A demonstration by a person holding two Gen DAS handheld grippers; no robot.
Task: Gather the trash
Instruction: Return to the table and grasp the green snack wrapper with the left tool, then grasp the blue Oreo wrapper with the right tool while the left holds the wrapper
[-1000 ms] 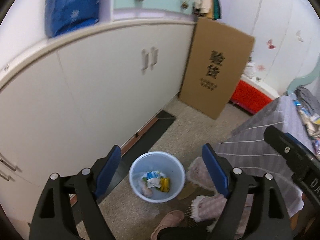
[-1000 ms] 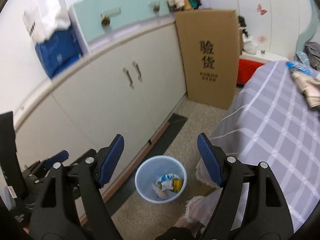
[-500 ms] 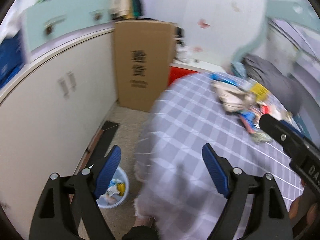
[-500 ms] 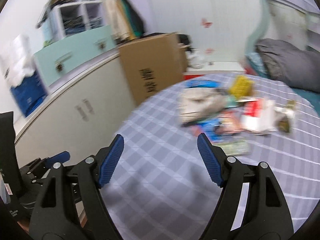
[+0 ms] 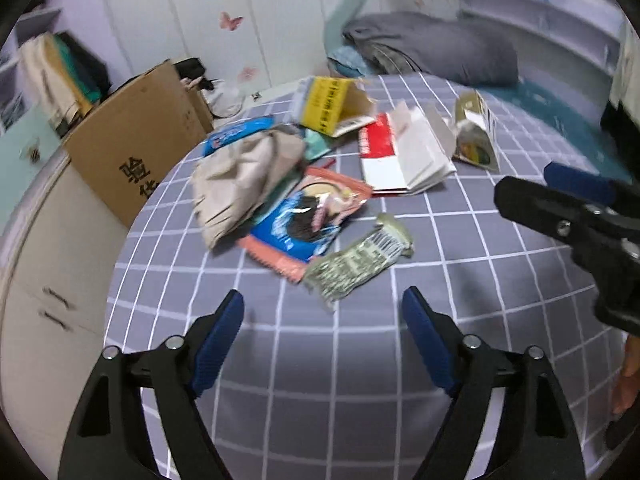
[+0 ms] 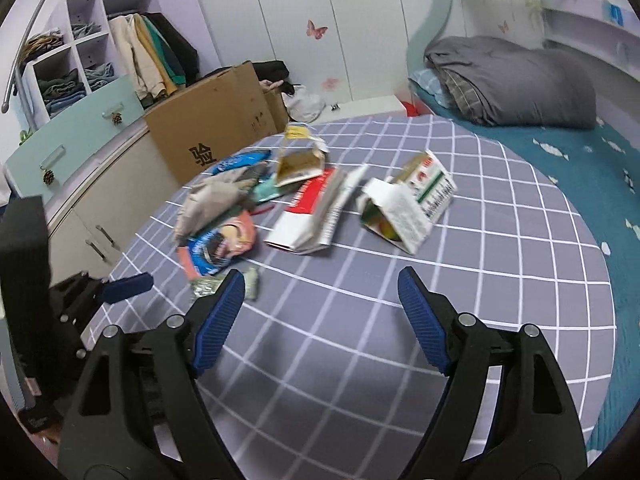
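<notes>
Trash lies in a loose pile on the grey checked bedspread (image 5: 480,248). Nearest is a green-grey wrapper (image 5: 356,258), then a blue and pink snack bag (image 5: 308,216), a crumpled beige bag (image 5: 244,176), a red and white carton (image 5: 400,156), a yellow box (image 5: 332,104) and a torn carton (image 5: 476,132). My left gripper (image 5: 322,300) hovers just short of the wrapper, jaws wide and closing slightly, nothing between them. My right gripper (image 6: 320,280) hangs over bare bedspread short of the torn carton (image 6: 408,208) and the red and white carton (image 6: 312,216), jaws wide, opening slightly, empty.
A tall cardboard box (image 5: 136,140) leans against white cabinets (image 5: 48,264) left of the bed. A folded grey quilt (image 6: 508,88) lies at the bed's far end on a teal sheet (image 6: 580,168). A person's hand (image 5: 628,380) shows at the right edge.
Both views have swung from the blue bin on the floor by the cabinets over to the bed and its trash pile. Both grippers stayed wide and empty.
</notes>
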